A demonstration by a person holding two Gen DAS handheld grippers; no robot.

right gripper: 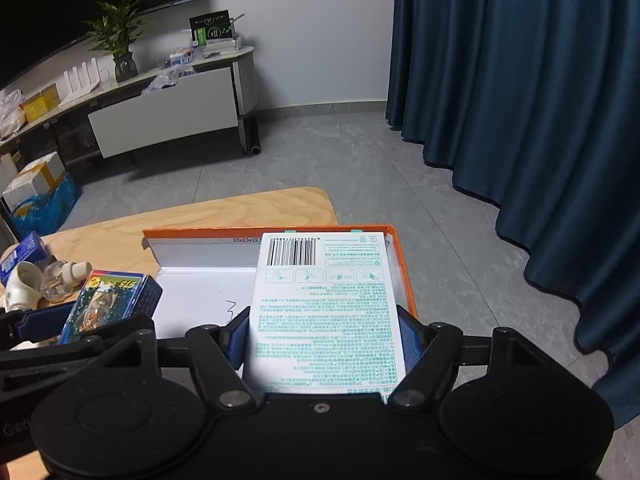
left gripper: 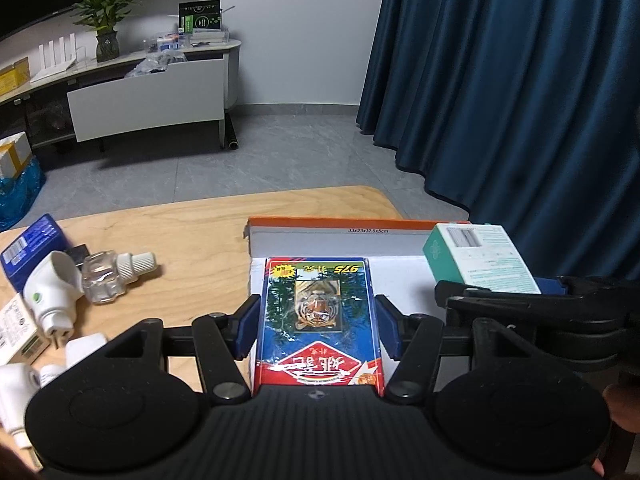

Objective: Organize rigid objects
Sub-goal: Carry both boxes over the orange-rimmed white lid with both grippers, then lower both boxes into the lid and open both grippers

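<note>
Here, glossy rectangular card box (left gripper: 318, 320) in left gripper (left gripper: 318, 326)

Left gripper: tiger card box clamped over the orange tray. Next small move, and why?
Probably lower it and open. The left gripper holds the tiger card box over the orange tray's white floor, while the right gripper holds the white-and-teal box on the tray's right side, leaving the left side free.

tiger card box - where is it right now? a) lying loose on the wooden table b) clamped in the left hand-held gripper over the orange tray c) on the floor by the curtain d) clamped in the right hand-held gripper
b: the tiger card box sits between the blue pads of the left hand-held gripper, above the white floor of the orange tray; the right hand-held gripper holds the white and teal box instead.
</note>
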